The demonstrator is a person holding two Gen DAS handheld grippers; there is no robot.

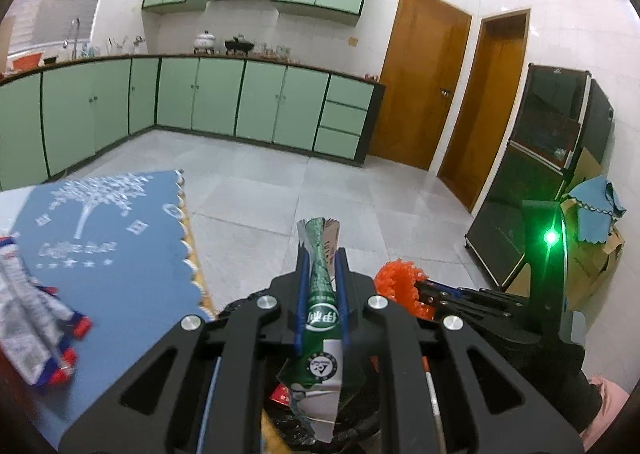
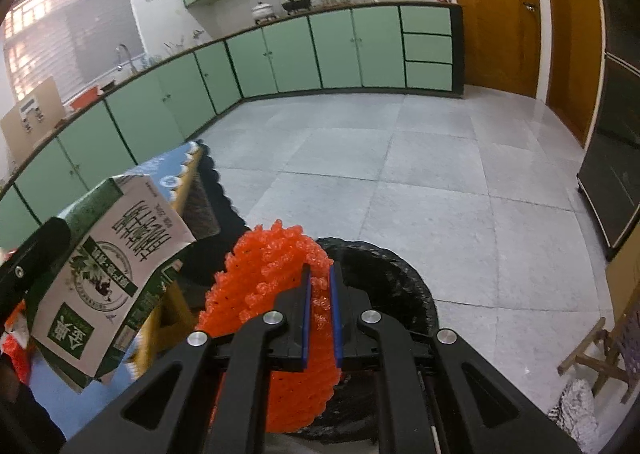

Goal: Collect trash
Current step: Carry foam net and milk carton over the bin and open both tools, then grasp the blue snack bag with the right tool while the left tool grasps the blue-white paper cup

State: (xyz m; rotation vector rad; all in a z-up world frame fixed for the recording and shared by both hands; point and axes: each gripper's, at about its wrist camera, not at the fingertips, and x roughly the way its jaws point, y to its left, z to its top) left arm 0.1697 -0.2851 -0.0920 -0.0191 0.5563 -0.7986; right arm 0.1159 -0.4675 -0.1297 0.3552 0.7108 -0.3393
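My left gripper [image 1: 321,254] is shut on a flattened green and white carton [image 1: 320,294], held off the table's right edge; the carton also shows at the left of the right wrist view [image 2: 108,278]. My right gripper [image 2: 319,274] is shut on an orange foam fruit net [image 2: 272,294], held over a bin lined with a black bag [image 2: 380,274]. In the left wrist view the net [image 1: 396,282] and the right gripper sit just right of my left gripper. The black bag lies dark beneath the carton there.
A table with a blue scalloped cloth [image 1: 120,254] lies to the left, with a crumpled white, red and blue wrapper [image 1: 36,330] on it. Green cabinets [image 1: 200,98] line the far walls. A dark cabinet [image 1: 540,174] and cardboard boxes [image 1: 592,262] stand right.
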